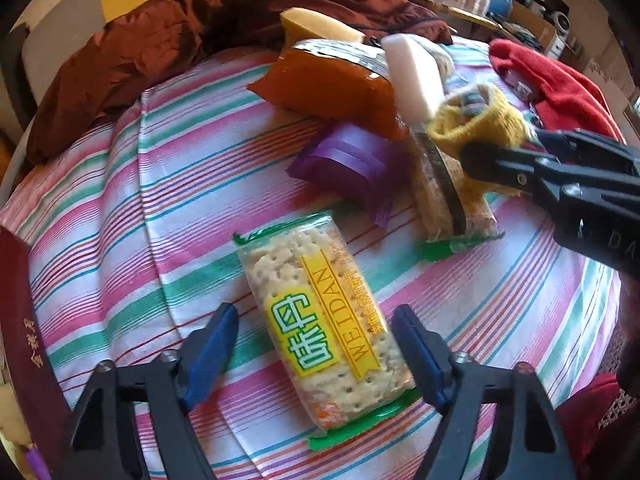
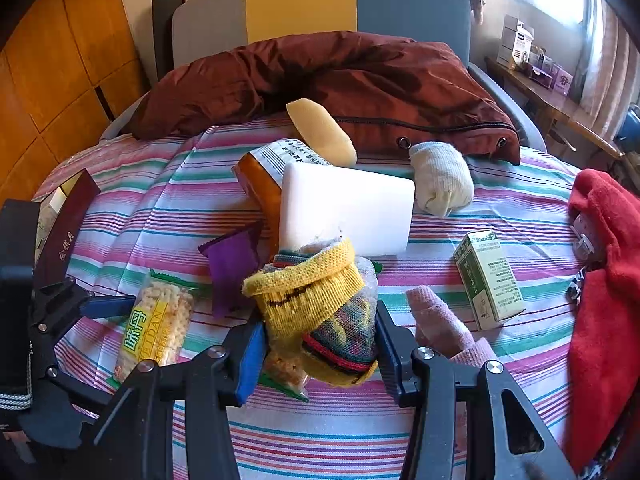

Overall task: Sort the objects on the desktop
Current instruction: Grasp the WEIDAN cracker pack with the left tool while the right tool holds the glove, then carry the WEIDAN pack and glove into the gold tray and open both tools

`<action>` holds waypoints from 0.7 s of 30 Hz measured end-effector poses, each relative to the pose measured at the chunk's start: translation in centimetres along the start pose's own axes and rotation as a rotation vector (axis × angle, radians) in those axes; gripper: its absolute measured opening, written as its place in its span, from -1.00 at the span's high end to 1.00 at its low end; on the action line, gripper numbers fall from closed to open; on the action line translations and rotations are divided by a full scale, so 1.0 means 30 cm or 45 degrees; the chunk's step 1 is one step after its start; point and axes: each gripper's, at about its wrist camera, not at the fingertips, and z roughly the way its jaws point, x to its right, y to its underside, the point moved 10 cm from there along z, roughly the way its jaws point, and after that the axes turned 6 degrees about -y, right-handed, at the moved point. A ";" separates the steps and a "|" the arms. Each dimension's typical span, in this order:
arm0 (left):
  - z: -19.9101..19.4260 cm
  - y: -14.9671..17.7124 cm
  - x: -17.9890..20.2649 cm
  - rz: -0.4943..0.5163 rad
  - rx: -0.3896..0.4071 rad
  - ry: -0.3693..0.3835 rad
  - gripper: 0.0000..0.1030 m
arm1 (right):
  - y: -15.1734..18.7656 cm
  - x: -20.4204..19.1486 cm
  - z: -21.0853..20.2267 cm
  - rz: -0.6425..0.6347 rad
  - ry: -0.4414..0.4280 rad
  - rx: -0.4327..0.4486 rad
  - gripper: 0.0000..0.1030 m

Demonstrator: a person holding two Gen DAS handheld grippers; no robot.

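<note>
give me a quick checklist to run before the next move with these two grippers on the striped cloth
1. Left gripper jaws open: ok, they stand apart on both sides of the cracker packet.
2. Left pads touching the packet: cannot tell; gaps show on both sides in the left wrist view.
3. Right gripper grip on the yellow knit sock: ok, jaws shut on it.
4. Sock free of the second cracker packet beneath: cannot tell, they overlap.
5. Purple packet clear of the left jaws: ok, it lies beyond the cracker packet.
6. Grippers clear of each other: ok, apart in both views.
</note>
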 end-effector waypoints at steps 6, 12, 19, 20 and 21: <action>-0.031 0.020 -0.072 -0.057 0.058 -0.004 0.04 | -0.007 0.003 -0.009 -0.010 0.010 0.016 0.04; -0.080 0.072 -0.090 -0.024 0.128 -0.043 0.04 | -0.024 -0.004 -0.033 -0.010 0.002 0.060 0.04; -0.230 0.040 -0.114 -0.060 0.292 -0.085 0.04 | -0.015 -0.054 -0.024 -0.029 -0.033 0.049 0.04; -0.257 0.043 -0.124 -0.067 0.314 -0.091 0.04 | -0.012 -0.065 -0.020 -0.026 -0.048 0.043 0.04; -0.268 0.038 -0.133 -0.077 0.344 -0.108 0.04 | -0.008 -0.074 -0.018 -0.024 -0.062 0.037 0.05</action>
